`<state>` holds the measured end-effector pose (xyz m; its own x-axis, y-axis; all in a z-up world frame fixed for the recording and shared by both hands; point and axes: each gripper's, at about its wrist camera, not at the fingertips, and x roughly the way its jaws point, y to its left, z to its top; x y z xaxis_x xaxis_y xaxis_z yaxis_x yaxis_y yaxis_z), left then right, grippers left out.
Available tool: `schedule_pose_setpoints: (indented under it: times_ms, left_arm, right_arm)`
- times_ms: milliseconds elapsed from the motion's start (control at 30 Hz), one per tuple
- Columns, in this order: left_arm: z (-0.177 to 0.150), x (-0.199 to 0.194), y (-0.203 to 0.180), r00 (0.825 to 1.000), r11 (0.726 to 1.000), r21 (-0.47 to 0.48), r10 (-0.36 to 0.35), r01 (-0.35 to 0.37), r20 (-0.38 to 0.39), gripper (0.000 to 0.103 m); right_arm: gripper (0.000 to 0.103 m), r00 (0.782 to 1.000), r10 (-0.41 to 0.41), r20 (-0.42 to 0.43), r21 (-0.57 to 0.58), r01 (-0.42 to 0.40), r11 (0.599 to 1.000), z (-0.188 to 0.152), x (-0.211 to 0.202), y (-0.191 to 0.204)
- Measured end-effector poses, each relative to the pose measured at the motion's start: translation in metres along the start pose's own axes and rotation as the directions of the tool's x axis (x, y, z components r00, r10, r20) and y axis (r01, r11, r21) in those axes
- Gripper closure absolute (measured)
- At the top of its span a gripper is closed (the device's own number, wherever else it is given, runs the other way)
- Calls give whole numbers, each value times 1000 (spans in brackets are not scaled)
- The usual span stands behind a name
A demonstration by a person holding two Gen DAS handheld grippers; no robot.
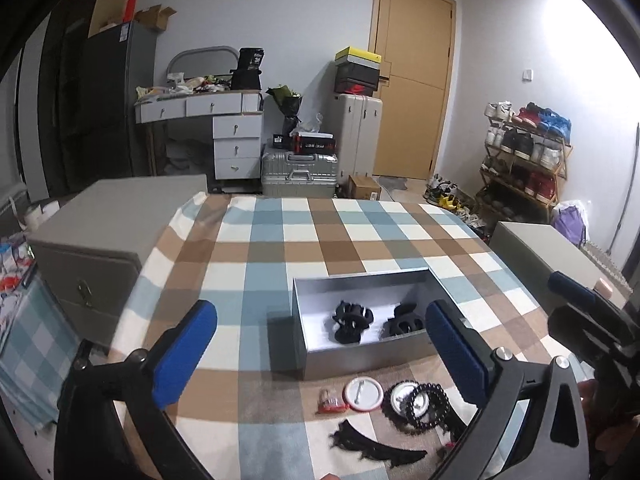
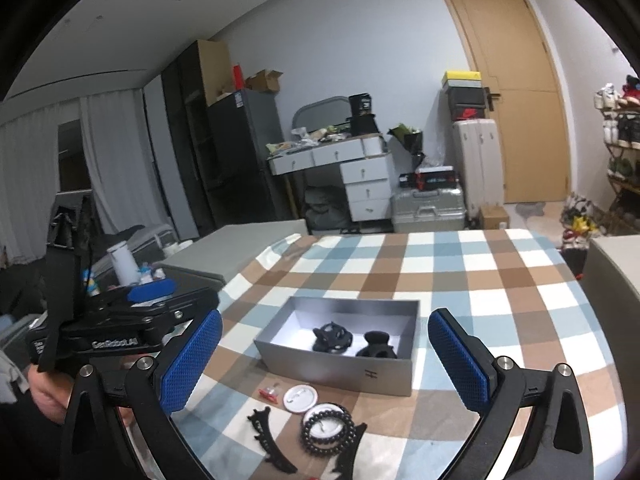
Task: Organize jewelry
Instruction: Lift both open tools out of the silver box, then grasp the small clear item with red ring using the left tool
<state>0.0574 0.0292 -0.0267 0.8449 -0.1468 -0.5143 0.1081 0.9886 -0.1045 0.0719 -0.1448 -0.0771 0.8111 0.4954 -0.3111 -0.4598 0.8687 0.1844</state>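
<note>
**On the checked cloth: both tongs empty, loose pieces waiting**

On the blue, brown and white checked tablecloth [image 1: 280, 248], an open grey rectangular cardboard box [image 1: 360, 280], already holding two black plastic claw hair clips [image 1: 352, 320] side by side on its pale floor. In front of the box, on the near side: a small red packet [image 1: 330, 402], a white round pin badge [image 1: 363, 394], a coiled black bead bracelet [image 1: 426, 404] lying over a second round badge, and two black curved toothed hair combs [image 1: 376, 448].

Left gripper [image 1: 320, 356] spread wide, nothing between its blue pads. Right gripper [image 2: 324, 364] likewise spread wide and empty, hovering above the loose pieces with the bracelet [image 2: 330, 428] low between its fingers. No contact with anything in either view.

Likely step: picking the next loose piece for the box [image 2: 340, 344].

- Bracelet first, probably: nearest the right gripper's centre line, and raised enough to pinch.
- Descend steeply; pinch across the coil, not along it, to stop beads rolling out.
- Badge underneath may lift or slide with it; check before carrying.
- Flat badge [image 2: 300, 398] harder: thin edge, likely needs a fingertip under the rim.
- Release over the bare floor of the box, clear of the clips [image 2: 352, 342].
- Keep the left gripper off to the side, near the box wall, ready to steady it.
</note>
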Motion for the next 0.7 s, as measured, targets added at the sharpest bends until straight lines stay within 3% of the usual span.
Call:
schedule_pose_setpoints:
  times_ms: [233,467,700]
  left_arm:
    - [-30,4,2,998,1000,-2,5,-5,-62,1]
    - [-57,13,4,988,1000,-4,-2,1,-156,1]
    - [-69,29,11,970,998,-39,-61,53,-236,1]
  right_arm:
    - [0,999,-33,-42,-12,33,999,-23,5,4]
    - [0,987,-3,-159,8,4,1000,-50,21,4]
    - [0,968,-15,-250,56,30,998,-73,35,-4]
